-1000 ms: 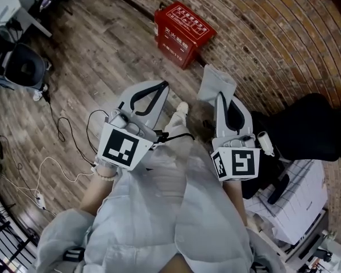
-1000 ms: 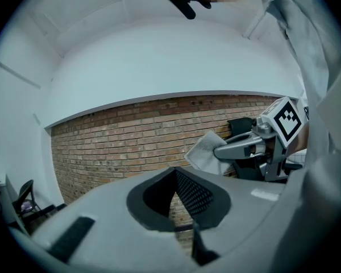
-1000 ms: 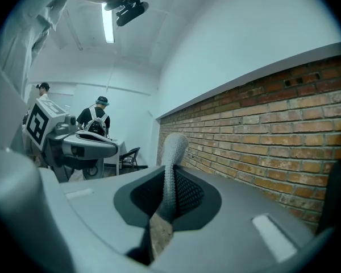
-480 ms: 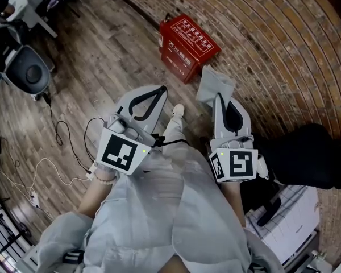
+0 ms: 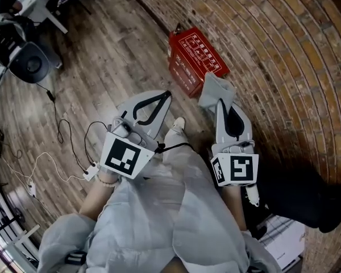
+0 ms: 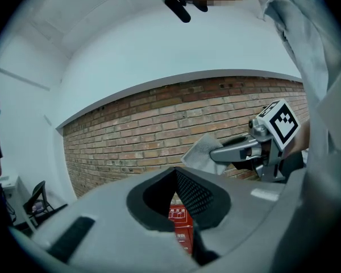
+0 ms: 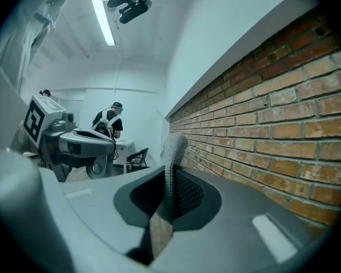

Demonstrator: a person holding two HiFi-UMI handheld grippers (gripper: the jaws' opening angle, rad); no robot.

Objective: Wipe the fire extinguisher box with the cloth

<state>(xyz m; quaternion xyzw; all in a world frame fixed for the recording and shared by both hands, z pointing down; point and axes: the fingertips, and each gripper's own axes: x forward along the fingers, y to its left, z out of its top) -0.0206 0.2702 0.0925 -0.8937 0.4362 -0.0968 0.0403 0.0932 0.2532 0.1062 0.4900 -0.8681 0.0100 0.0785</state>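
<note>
The red fire extinguisher box [image 5: 196, 60] stands on the wooden floor [image 5: 102, 67] against the brick wall [image 5: 273, 44], at the upper centre of the head view, just above both grippers in the frame. Right of centre, the right gripper [image 5: 220, 102] has its jaws clamped on a grey cloth [image 5: 216, 89], which sticks out past the tips close to the box's lower right corner. Left of it, the left gripper [image 5: 166, 95] has its jaws closed together with nothing between them, pointing toward the box.

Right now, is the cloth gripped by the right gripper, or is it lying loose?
Gripped. The right gripper has its jaws closed on the cloth, which sticks out past their tips in both the head view and the right gripper view.
</note>
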